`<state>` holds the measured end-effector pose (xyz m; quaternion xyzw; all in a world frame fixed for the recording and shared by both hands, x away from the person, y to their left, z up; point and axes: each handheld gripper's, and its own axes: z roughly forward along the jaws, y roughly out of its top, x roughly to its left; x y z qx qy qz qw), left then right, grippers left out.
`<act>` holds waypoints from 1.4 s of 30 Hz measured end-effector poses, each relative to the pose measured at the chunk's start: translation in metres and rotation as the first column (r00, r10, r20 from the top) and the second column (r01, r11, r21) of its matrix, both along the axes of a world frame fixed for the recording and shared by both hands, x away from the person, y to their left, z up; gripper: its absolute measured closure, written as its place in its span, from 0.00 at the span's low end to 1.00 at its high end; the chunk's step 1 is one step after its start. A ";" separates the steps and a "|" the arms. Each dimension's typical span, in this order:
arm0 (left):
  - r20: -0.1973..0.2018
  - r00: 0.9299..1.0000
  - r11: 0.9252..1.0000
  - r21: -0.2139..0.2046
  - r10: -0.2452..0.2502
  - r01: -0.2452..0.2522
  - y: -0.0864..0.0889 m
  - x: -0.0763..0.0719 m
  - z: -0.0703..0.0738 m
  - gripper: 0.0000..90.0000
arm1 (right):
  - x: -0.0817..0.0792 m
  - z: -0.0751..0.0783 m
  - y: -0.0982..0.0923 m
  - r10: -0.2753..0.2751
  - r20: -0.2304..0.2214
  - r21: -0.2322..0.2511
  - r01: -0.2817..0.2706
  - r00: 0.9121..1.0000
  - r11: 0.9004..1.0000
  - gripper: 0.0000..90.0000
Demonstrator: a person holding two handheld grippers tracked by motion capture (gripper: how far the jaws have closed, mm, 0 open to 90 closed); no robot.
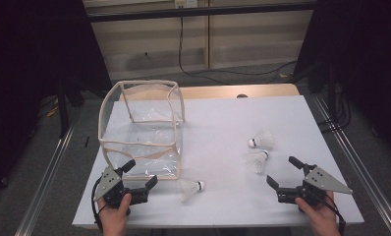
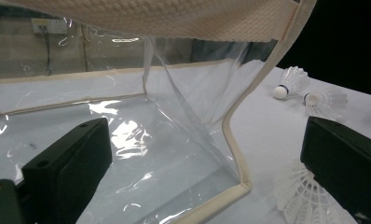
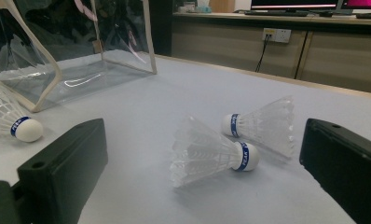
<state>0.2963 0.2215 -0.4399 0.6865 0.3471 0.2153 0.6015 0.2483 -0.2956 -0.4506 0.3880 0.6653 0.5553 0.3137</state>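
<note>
On the white surface (image 1: 223,118), mid frame in high view: a clear bag and three shuttlecocks, w/ two hand-held grippers at the bottom edge.

Clear bag (image 1: 142,130): boxy, see-through plastic w/ cream fabric trim, open top; stands left of centre in high view. In left gripper view its near corner seam (image 2: 235,140) runs down the middle of the frame; in right gripper view it sits upper left (image 3: 81,70).

Left hand-held gripper (image 1: 139,178): lower left of high view, jaws wide apart, nothing between the pads; pointed at the bag's near lower corner, just beside it.

Right hand-held gripper (image 1: 284,172): lower right of high view, jaws wide apart, holding nothing; aimed up-left toward the two right shuttlecocks.

Near shuttlecock (image 1: 191,188): lies on its side bottom centre, just off the bag's near right corner, cork to frame right. Left gripper view: lower right (image 2: 298,193), partly behind the jaw. Right gripper view: far left (image 3: 9,119).

Middle shuttlecock (image 1: 256,160): right of centre, on its side, near the right gripper's jaws; centre of right gripper view (image 3: 207,151), blue band at the cork.

Far shuttlecock (image 1: 262,140): just above the middle one, apart from it; right gripper view (image 3: 263,123).
</note>
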 end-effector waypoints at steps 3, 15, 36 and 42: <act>0.000 1.000 1.000 0.001 -0.016 0.016 -0.002 0.000 0.000 0.02 | 0.001 0.000 -0.001 -0.002 0.003 0.003 0.002 1.000 1.000 0.01; -0.015 0.999 0.999 -0.008 -0.051 0.051 -0.011 -0.001 0.003 0.02 | 0.001 0.000 0.000 0.000 0.003 0.001 0.000 1.000 1.000 0.01; -0.086 0.976 0.980 -0.010 -0.198 0.198 -0.042 -0.005 0.008 0.02 | -0.001 0.002 -0.002 -0.009 0.012 -0.007 0.009 1.000 1.000 0.01; -0.114 0.964 0.969 0.038 -0.240 0.245 -0.055 -0.006 0.008 0.02 | -0.001 0.002 -0.002 -0.008 0.010 -0.006 0.008 1.000 1.000 0.01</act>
